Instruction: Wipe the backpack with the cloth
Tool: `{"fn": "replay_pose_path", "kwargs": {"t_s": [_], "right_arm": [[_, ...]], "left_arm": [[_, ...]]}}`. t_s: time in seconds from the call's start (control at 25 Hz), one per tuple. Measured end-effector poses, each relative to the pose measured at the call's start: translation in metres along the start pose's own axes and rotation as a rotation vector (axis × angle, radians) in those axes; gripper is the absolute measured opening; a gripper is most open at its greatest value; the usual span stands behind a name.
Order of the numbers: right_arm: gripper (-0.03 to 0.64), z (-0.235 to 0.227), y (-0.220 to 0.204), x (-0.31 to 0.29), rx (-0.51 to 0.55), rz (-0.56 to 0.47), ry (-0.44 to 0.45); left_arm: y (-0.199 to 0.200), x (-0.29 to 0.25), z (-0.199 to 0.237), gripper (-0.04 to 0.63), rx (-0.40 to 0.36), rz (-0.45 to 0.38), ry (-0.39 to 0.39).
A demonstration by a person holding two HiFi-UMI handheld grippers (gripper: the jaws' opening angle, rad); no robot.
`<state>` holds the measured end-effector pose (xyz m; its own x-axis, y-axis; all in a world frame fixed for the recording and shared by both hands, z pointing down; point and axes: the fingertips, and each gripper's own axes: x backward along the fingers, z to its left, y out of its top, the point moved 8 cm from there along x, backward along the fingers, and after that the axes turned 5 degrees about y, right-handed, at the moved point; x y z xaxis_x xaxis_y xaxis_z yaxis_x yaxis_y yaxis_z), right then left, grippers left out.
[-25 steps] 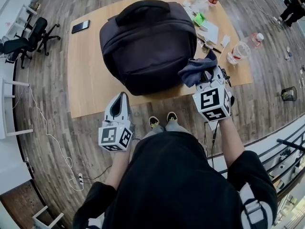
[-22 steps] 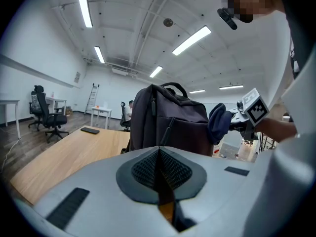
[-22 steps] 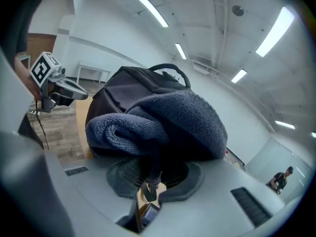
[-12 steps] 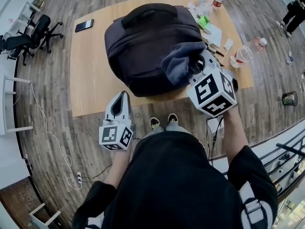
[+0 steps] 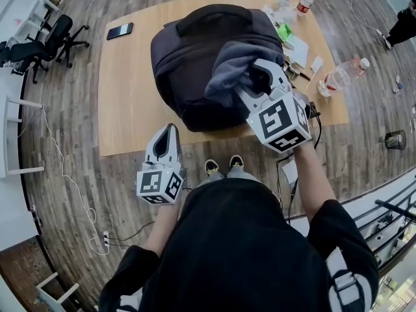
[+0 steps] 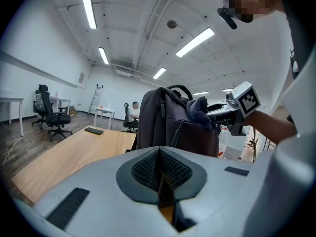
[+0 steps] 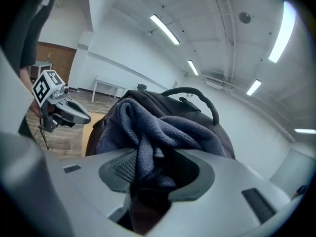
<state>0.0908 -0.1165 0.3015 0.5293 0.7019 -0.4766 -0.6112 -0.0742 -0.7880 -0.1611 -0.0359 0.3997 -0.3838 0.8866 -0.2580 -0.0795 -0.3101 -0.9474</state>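
A dark purplish-black backpack [image 5: 201,57] carries a slate-blue cloth [image 5: 229,70] on a light wooden table [image 5: 123,103], beside pale grey grippers bearing black-and-white square markers.

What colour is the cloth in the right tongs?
Dusty blue-grey cloth, clearest in the right gripper view.

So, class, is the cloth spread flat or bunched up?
Bunched: the cloth hangs in folds from the right gripper, draped on the backpack.
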Motion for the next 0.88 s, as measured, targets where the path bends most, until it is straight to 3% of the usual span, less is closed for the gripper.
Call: {"fn": "replay_pose_path", "kwargs": {"t_s": [0.08, 0.28, 0.4, 0.68, 0.88], "right_arm": [[0.089, 0.006, -0.002, -0.002, -0.049, -0.027, 0.005], [0.063, 0.019, -0.002, 0.002, -0.035, -0.055, 0.032], [0.064, 0.021, 0.001, 0.006, 0.023, -0.037, 0.014], [0.125, 0.025, 0.013, 0.016, 0.286, 0.052, -0.207], [0.203, 0.021, 0.023, 0.025, 0.337, 0.024, -0.274]], "left_arm": [[0.002, -0.001, 0.001, 0.015, 0.002, -0.004, -0.002], [0.004, -0.004, 0.004, 0.015, 0.002, -0.002, -0.006], [0.003, -0.006, 0.005, 0.015, 0.005, 0.002, -0.011], [0.007, -0.011, 0.011, 0.017, -0.002, -0.007, -0.01], [0.006, -0.013, 0.015, 0.015, 0.008, -0.016, -0.002]]}}
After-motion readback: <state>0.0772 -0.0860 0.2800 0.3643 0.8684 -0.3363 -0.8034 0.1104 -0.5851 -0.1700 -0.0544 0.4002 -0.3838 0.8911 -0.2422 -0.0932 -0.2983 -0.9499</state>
